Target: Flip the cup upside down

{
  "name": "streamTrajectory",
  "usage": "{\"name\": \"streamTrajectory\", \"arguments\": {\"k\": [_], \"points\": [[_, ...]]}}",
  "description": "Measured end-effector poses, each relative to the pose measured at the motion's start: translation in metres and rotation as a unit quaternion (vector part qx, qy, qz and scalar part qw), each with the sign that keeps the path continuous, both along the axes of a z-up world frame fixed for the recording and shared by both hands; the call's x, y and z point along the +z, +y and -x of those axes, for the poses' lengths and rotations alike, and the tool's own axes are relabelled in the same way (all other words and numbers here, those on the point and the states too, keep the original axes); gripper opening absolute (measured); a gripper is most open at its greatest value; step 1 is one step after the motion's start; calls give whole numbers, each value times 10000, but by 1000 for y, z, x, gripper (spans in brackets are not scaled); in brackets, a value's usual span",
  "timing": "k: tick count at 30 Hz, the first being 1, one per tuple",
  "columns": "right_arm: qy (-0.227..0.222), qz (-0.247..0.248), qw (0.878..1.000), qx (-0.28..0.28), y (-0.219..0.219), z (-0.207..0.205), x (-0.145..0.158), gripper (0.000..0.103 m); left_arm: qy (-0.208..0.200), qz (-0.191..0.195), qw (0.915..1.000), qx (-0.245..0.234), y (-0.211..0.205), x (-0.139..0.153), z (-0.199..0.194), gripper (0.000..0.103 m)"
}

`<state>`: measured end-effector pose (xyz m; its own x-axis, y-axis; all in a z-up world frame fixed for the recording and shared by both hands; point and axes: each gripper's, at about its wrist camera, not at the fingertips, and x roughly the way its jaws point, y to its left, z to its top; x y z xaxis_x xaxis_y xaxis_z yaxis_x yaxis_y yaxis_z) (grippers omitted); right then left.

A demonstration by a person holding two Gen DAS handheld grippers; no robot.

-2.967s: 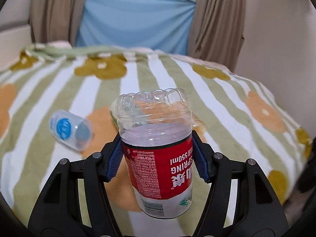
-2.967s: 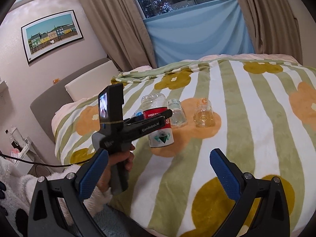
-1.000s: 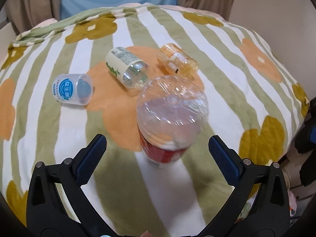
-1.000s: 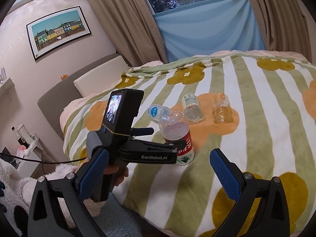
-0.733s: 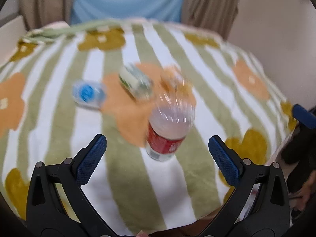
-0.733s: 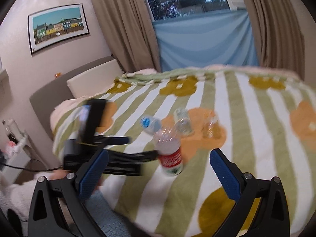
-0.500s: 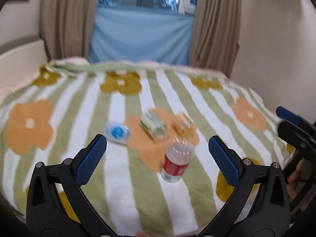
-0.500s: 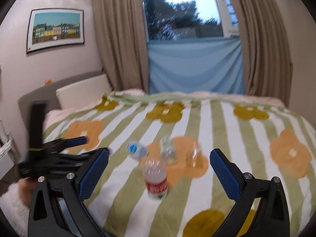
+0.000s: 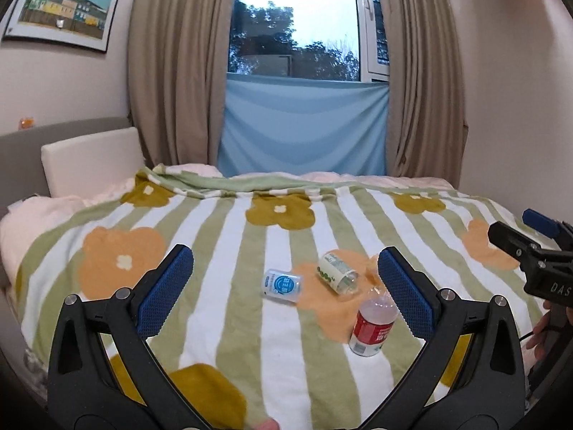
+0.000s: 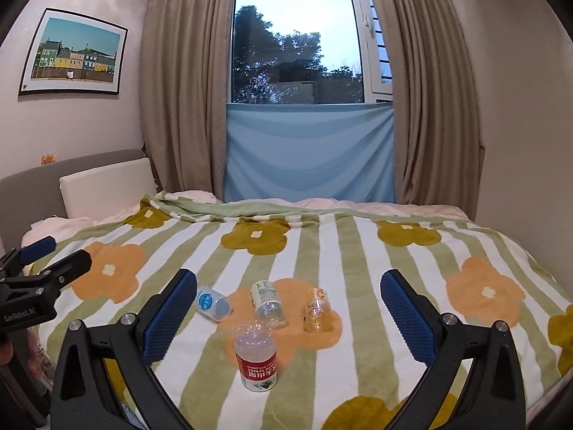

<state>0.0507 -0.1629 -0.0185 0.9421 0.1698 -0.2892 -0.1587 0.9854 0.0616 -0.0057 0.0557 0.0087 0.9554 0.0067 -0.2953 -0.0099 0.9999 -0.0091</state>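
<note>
A clear cut-bottle cup with a red label [image 9: 372, 326] [image 10: 255, 357] stands upside down on the striped flower blanket [image 10: 358, 251], its label text inverted. Behind it lie three more cups on their sides: a blue-label one [image 9: 282, 285] [image 10: 212, 303], a green-print one [image 9: 337, 277] [image 10: 268, 304] and an orange-print one [image 10: 316, 310]. My left gripper [image 9: 286, 297] is open, held back from the bed, empty. My right gripper [image 10: 289, 313] is open too, well short of the cups, with nothing between its fingers.
The bed's near edge lies just below the red cup. A white headboard cushion [image 10: 104, 190] stands at the left, curtains and a blue cloth [image 10: 308, 154] under the window behind. The other gripper shows at each view's edge: [image 9: 537, 258], [image 10: 32, 286].
My left gripper let go of the red-label cup, leaving it upside down on the blanket, and pulled up and back. Both grippers have withdrawn far from the bed.
</note>
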Motion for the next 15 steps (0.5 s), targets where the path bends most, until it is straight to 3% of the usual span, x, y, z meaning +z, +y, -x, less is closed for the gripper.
{"name": "streamTrajectory", "arguments": {"k": [15], "points": [[-64, 48, 9998, -182, 1, 5, 2, 103, -249, -131, 9996, -101, -6, 2, 12, 103]]}}
